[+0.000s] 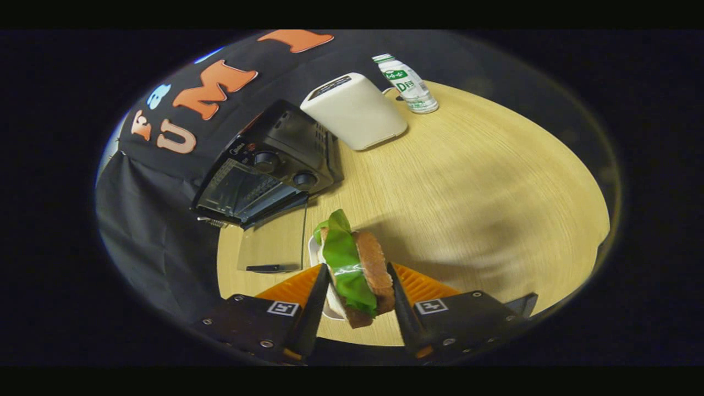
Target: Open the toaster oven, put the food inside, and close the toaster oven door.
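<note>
My gripper (357,270) is shut on a sandwich (369,264) of brown bread with green lettuce and a white layer on its left side. Both fingers press its sides and it hangs above the wooden table (467,181). Beyond the fingers to the left stands the black toaster oven (275,165) against the booth wall. Its glass door (272,246) is folded down flat over the table, the dark handle (267,268) nearest my left finger. The wire rack inside the oven's mouth (242,190) shows.
A white box-shaped appliance (355,110) stands just right of the oven. A small bottle (407,82) with a green label is behind it at the table's far edge. Bare wood stretches to the right of the sandwich.
</note>
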Tool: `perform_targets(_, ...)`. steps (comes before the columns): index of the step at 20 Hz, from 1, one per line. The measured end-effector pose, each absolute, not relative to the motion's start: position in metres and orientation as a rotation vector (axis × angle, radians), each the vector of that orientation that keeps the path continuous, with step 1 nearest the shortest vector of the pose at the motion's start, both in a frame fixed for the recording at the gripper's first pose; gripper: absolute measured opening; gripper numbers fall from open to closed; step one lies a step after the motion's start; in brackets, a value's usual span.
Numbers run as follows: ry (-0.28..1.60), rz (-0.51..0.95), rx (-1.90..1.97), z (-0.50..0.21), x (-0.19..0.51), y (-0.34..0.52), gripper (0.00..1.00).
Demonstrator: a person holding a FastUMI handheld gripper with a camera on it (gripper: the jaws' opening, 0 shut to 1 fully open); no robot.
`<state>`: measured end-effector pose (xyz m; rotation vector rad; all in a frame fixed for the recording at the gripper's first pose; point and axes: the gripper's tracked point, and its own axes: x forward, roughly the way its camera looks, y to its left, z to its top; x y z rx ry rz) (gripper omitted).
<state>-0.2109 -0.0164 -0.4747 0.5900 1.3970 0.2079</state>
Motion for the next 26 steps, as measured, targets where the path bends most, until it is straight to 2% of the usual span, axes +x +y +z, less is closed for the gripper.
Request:
perform_targets(2,1.372,0.209,0.659,-0.463,-0.206,-0.014,0.50)
perform_targets(3,1.355,0.195,0.661,-0.462,-0.202,-0.017,0.40)
perform_targets(5,1.342,0.190,0.653,-0.458,-0.201,-0.020,0.36)
perform_targets(17,1.174,0.271,0.819,-0.403,-0.158,0.042,0.36)
perform_targets(26,1.094,0.293,0.914,-0.408,-0.116,0.131,0.36)
